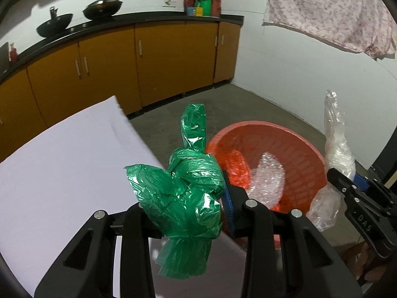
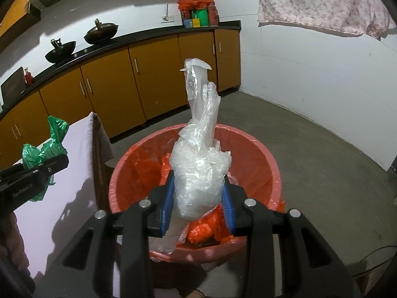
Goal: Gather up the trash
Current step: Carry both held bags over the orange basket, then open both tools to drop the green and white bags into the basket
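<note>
Green plastic bag (image 1: 191,193), crumpled and knotted, sits clamped in the left gripper (image 1: 188,213); jaws narrow, pressing on it, one blue pad (image 1: 227,213) showing on its right side. Bag's tail sticks up past the jaws, another end hangs below them. It hangs over the near edge of the white tabletop (image 1: 62,173), just left of the red bin (image 1: 305,154).

Clear plastic bag (image 2: 198,173), bunched, is held in the right gripper (image 2: 198,198); jaws narrow, blue pads (image 2: 166,203) pressing on both sides of it. Its long twisted end stands upright above the jaws. This bag hangs directly above the bin's open mouth.

Red bin stands on the grey concrete floor (image 2: 310,149), beside the tabletop. Inside it: a red liner bag (image 2: 206,226) and, in the left wrist view, a wad of bubble wrap (image 1: 268,181).

Farther off: yellow-brown cabinets (image 1: 111,67) under a black counter (image 1: 153,19), two dark woks (image 1: 103,6) on it, a red-topped bundle of containers (image 1: 201,1) at its far end. Patterned cloth (image 1: 330,10) hangs against the white wall, upper right.
</note>
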A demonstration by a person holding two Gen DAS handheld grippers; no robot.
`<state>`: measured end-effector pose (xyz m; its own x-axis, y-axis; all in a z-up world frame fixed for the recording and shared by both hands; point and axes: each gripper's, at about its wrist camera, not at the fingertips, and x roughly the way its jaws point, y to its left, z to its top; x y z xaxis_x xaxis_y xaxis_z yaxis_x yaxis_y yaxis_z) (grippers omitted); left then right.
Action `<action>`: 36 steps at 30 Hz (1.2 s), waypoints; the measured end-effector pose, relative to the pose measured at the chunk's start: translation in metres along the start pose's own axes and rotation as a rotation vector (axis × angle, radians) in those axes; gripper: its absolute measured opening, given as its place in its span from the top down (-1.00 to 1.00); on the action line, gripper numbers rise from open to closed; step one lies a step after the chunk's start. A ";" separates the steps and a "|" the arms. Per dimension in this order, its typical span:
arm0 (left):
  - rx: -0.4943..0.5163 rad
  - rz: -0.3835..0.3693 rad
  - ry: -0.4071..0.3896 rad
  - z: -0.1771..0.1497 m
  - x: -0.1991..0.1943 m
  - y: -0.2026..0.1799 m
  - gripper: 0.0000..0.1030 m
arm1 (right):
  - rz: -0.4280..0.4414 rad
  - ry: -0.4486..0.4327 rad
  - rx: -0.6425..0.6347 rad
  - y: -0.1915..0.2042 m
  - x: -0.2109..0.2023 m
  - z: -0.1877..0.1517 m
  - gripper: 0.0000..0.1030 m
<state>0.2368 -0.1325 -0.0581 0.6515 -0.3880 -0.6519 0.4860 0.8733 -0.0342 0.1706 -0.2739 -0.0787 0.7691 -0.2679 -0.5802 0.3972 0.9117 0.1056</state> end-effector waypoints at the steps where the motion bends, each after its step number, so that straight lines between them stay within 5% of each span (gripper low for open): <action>1: 0.006 -0.007 0.000 0.000 0.002 -0.004 0.30 | -0.004 0.000 0.001 -0.002 0.001 0.000 0.34; 36: 0.078 -0.156 0.047 0.000 0.050 -0.064 0.30 | -0.032 -0.008 0.005 -0.036 0.023 0.017 0.33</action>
<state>0.2387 -0.2077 -0.0883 0.5375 -0.5014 -0.6780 0.6239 0.7773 -0.0802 0.1825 -0.3180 -0.0825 0.7602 -0.2992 -0.5767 0.4241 0.9010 0.0915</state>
